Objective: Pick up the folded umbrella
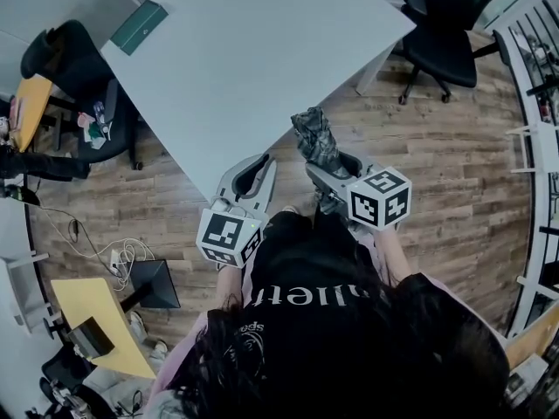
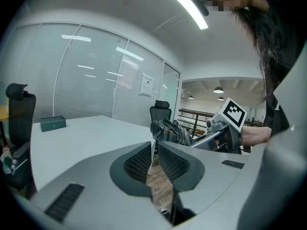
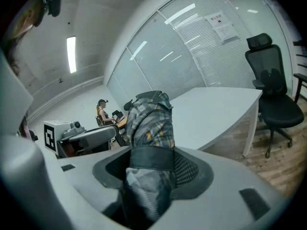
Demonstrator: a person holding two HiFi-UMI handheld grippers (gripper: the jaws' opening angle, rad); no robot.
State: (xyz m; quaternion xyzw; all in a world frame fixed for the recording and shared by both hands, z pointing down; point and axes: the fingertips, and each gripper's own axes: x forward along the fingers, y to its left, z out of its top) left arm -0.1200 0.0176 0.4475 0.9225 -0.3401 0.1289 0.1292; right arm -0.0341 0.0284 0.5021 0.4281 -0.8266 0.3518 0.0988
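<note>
The folded umbrella (image 1: 316, 142), in grey plaid fabric with a dark strap round it, sticks out forward from my right gripper (image 1: 330, 171), which is shut on it. In the right gripper view the umbrella (image 3: 148, 128) fills the space between the jaws of the right gripper (image 3: 149, 166). It is held in the air just off the near corner of the white table (image 1: 262, 51). My left gripper (image 1: 260, 168) hangs beside it to the left, shut with nothing in it. From the left gripper (image 2: 153, 153) the umbrella (image 2: 170, 131) shows to the right, carried by the other gripper (image 2: 213, 137).
A green box (image 1: 139, 26) lies on the table's far left corner. Black office chairs stand at the far right (image 1: 445, 24) and at the left (image 1: 79, 68). A yellow desk (image 1: 96, 321) and cables (image 1: 113, 256) are at the lower left, shelving (image 1: 537, 103) along the right. Wooden floor lies below.
</note>
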